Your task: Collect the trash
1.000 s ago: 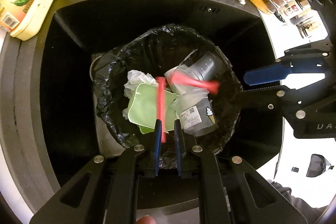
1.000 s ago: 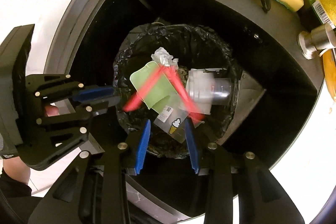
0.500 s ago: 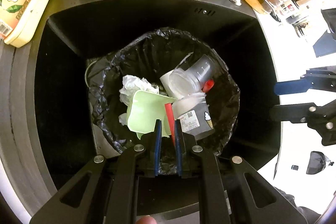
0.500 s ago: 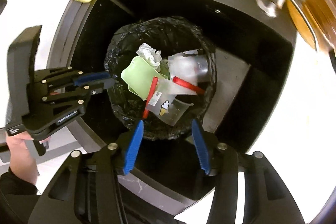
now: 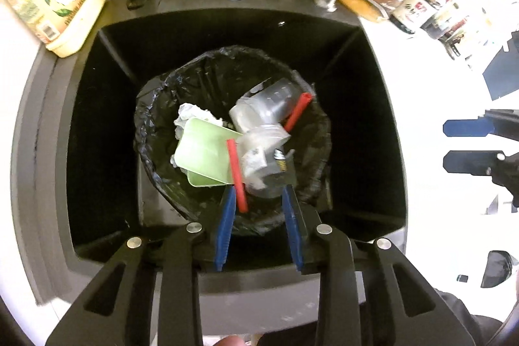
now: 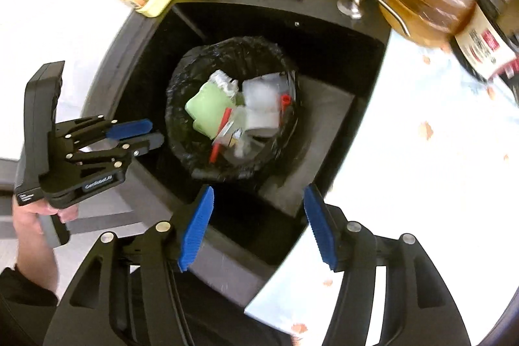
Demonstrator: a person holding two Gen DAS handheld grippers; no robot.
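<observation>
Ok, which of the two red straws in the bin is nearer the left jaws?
The red straw lying across the green tray; its lower end sits between the open left jaws. The other straw leans by the clear cup, farther back.

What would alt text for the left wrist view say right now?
The open left gripper hovers empty above a black-lined trash bin standing in a dark sink. In the bin lie a green tray, two red straws, clear plastic cups and crumpled paper. The right gripper shows at right.
</observation>
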